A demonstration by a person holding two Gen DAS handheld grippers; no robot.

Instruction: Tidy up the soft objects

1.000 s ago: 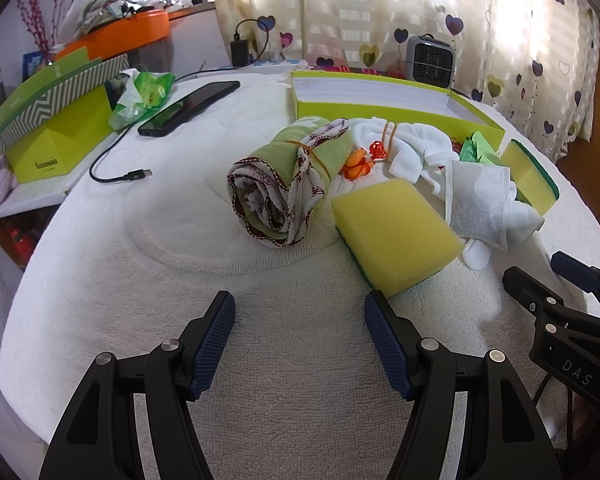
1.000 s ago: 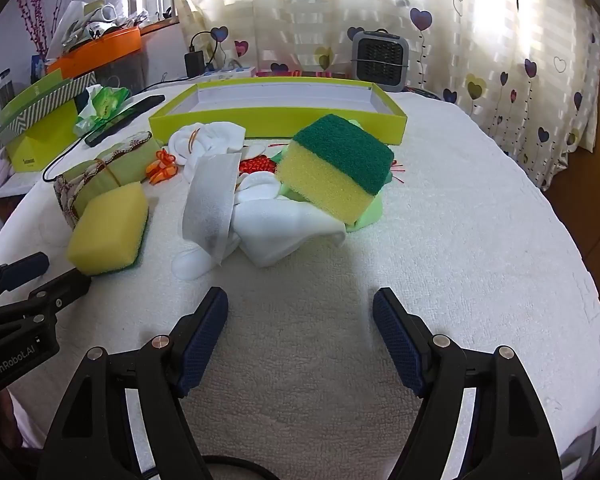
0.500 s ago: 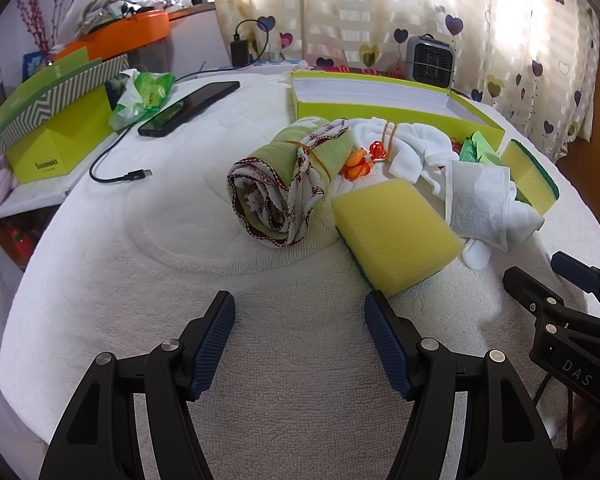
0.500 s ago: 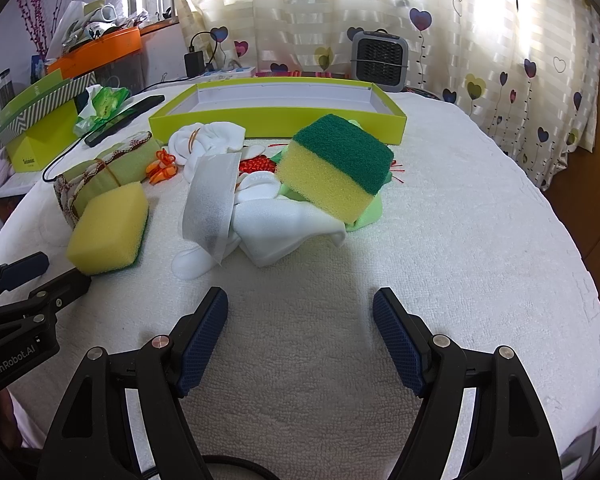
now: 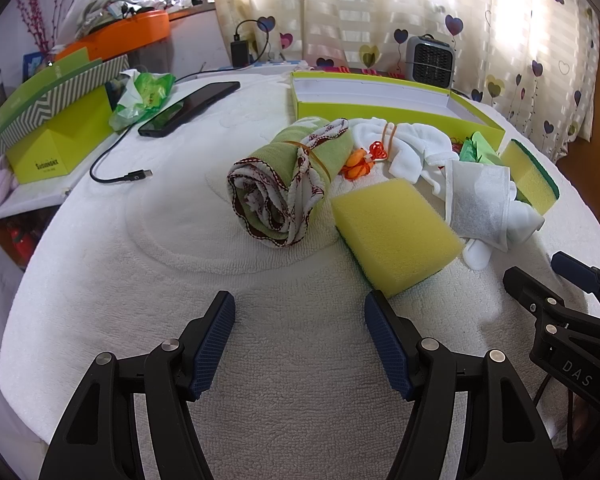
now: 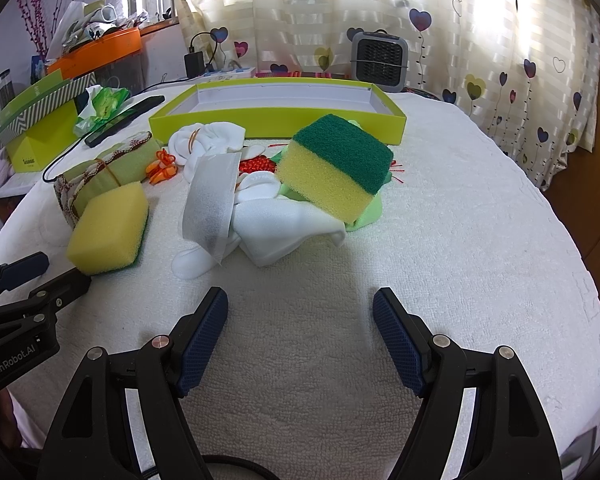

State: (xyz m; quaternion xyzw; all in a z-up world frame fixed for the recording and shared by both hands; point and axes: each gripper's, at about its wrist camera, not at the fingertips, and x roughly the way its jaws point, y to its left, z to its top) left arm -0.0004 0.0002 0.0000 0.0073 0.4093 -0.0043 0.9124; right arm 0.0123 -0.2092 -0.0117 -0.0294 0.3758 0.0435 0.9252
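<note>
The yellow sponge [image 5: 396, 236] is surely light and squashy; I would pinch it across its short sides, gently, as it will compress. It lies flat at about 1 o'clock from the left gripper [image 5: 300, 340], just beside the rolled green towel [image 5: 288, 184]. A second sponge [image 6: 336, 168] leans on white cloths [image 6: 284, 228] at 12 o'clock from the right gripper [image 6: 300, 336]. The green tray [image 6: 276, 120] lies beyond. Both grippers are spread wide, holding nothing.

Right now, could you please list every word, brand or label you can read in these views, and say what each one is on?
"DAS": on the right gripper body, seen from the left wrist view.
"GenRobot.AI": on the left gripper body, seen from the right wrist view.
Dark print on the lime box at the left: a brand word, too blurred to read.
Nothing else legible.
</note>
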